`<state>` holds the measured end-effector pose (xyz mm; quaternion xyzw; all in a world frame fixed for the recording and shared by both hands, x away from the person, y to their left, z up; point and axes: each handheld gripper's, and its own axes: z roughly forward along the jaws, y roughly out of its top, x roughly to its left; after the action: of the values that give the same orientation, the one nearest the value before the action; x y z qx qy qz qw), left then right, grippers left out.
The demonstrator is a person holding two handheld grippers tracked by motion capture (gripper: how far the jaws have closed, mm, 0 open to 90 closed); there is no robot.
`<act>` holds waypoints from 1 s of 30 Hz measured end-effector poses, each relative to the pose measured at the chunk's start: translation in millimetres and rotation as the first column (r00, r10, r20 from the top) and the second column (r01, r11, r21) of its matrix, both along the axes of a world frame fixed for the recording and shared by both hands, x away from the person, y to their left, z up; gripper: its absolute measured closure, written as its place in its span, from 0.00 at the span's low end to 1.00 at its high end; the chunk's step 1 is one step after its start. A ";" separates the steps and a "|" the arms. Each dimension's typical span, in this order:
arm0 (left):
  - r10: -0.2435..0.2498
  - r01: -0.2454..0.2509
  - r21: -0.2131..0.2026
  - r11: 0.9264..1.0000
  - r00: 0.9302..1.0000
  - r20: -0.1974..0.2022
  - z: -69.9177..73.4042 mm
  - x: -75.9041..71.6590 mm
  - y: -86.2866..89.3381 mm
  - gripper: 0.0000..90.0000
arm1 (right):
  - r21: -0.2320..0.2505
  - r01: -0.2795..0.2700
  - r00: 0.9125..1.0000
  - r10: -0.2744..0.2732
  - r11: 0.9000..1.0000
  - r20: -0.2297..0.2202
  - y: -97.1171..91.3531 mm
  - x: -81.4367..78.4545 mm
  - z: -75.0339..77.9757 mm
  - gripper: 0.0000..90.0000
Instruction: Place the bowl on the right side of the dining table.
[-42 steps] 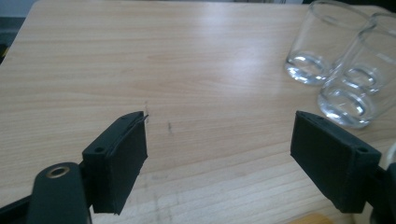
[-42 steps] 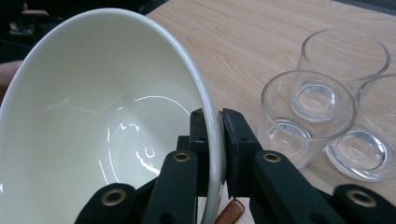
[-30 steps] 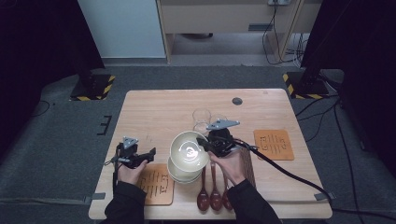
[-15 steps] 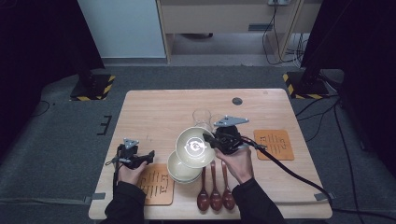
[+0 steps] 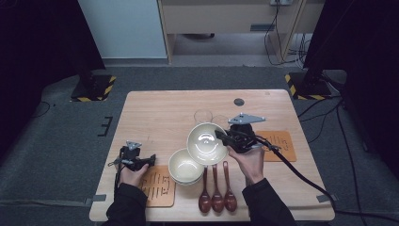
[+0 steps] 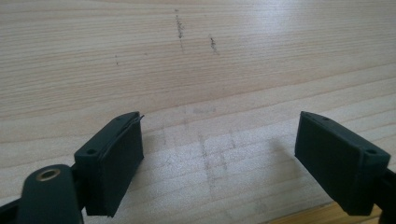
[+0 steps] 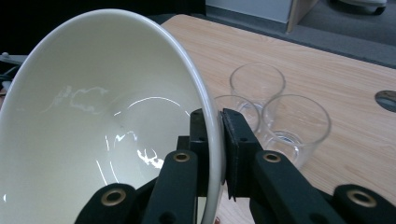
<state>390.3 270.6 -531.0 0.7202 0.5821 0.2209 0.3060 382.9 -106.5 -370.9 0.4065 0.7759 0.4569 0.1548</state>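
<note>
A white bowl is held just right of the middle of the high view, clear of the table, tipped so its glossy inside faces the camera. It is pinched by the right gripper, whose jaws are clamped on the rim: in the right gripper view one pad is seen inside the wall and one outside, at the lower centre of the frame, with the bowl across the left half.

Below and left of it in the high view, a stack of matching bowls is seen on the wood, three brown spoons at the bottom centre, and three clear glasses behind, at the right of the right gripper view.

The left gripper is kept low at the lower left, beside an orange mat; its jaws stand wide apart with nothing but bare wood between them.

The bowl is judged to be glazed ceramic: stiff, fairly heavy for a one-sided pinch, slick and breakable. A rim grip is the only hold on offer, so swinging or slipping is to be feared; a firm squeeze and slow carriage would be called for, well clear of the glasses.
</note>
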 end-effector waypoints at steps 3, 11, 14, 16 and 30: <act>-0.005 0.005 0.024 1.000 1.000 0.005 -1.2 0.1 -1.1 0.14 | -0.003 0.017 1.000 -0.017 1.000 0.002 -6.3 0.7 0.0 0.93; -0.011 0.010 0.035 0.999 1.000 0.022 -4.2 -0.1 -2.1 0.10 | -0.002 0.051 0.999 -0.051 0.999 -0.002 -21.8 3.4 -1.6 0.93; -0.011 0.010 0.033 0.999 1.000 0.029 -5.2 -0.3 -2.0 0.08 | -0.003 0.062 0.998 -0.062 0.998 -0.004 -27.8 4.7 -3.7 0.93; -0.011 0.010 0.034 0.999 1.000 0.029 -5.2 -0.3 -2.0 0.08 | -0.005 0.072 0.997 -0.072 0.997 -0.006 -32.0 5.3 -5.5 0.93; -0.003 0.003 0.036 0.999 1.000 0.021 -5.7 0.7 -2.0 0.04 | -0.005 0.142 0.990 -0.143 0.990 -0.021 -68.6 6.5 -15.3 0.93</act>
<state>391.0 268.5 -536.6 0.7242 0.5737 0.2385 0.2992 389.3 -175.1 -386.3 0.4655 0.7474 0.4387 0.1793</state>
